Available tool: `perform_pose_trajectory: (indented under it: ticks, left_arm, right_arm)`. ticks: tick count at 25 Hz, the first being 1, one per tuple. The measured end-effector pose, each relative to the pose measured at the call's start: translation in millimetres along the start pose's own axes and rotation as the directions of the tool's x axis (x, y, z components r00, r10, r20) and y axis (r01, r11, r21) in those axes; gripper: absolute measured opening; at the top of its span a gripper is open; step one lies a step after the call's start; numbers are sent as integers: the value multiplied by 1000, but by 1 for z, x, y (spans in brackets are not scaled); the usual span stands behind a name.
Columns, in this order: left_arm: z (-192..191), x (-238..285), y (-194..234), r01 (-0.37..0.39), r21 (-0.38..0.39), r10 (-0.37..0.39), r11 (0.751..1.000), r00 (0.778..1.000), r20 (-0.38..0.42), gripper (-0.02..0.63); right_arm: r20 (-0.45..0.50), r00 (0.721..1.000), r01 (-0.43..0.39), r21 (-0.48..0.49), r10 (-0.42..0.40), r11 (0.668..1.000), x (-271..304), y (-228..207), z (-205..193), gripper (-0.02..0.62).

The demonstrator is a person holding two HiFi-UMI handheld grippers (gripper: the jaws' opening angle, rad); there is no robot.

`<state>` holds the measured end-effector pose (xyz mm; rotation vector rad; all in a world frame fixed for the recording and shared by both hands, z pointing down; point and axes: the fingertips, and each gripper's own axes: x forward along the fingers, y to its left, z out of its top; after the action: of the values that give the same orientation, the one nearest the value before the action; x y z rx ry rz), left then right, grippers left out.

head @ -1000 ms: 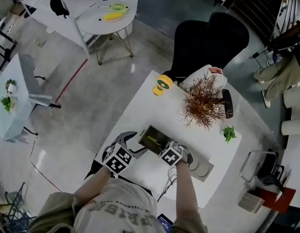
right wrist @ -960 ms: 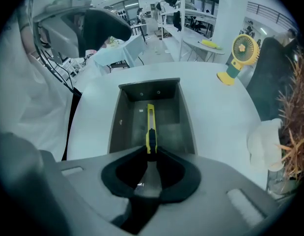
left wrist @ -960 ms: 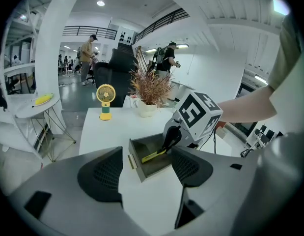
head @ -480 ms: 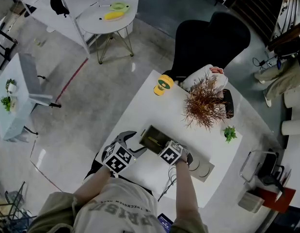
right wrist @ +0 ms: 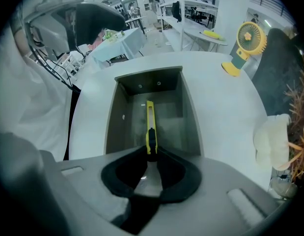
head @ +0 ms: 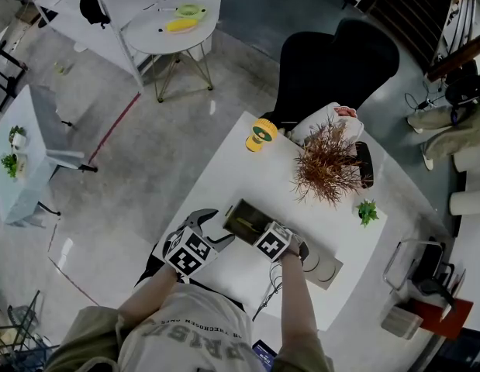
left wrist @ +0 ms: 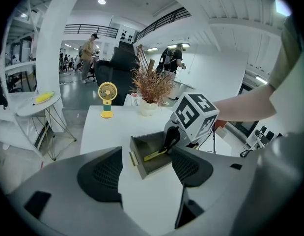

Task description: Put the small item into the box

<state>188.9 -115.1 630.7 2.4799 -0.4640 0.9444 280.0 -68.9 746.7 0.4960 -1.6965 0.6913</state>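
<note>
Jaws: right gripper (right wrist: 151, 155) pinches cutter (right wrist: 150, 122), seemingly inside box (right wrist: 112, 127); left gripper (left wrist: 146, 173) spread, empty

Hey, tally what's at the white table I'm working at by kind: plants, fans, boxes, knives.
Plants: 2, dried plant and green plant
Fans: 1, yellow fan
Boxes: 1, grey box
Knives: 1, utility knife
Total: 5

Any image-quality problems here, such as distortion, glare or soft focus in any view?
Head view: dim overall, the white table the brightest patch, no motion blur. Left gripper view: strong fisheye bending, black corners, ceiling lights blown out. Right gripper view: same fisheye; box and yellow knife sharp, the right gripper near the lens slightly soft.
</note>
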Motion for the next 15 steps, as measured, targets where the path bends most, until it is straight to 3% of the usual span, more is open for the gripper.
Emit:
perform_pose_trajectory:
  ticks: [10, 15]
  left_arm:
    - [-4, -4, 1, -8, -8, 8, 1000, 1000, 1, 299]
    - [-4, -8, 4, -9, 8, 9, 1000, 1000, -1, 299]
  right_arm:
    - [19, 1000, -10, 13, 10, 1000, -1, 5, -1, 74]
    - [53, 998, 25, 16, -25, 1000, -10, 6, 5, 77]
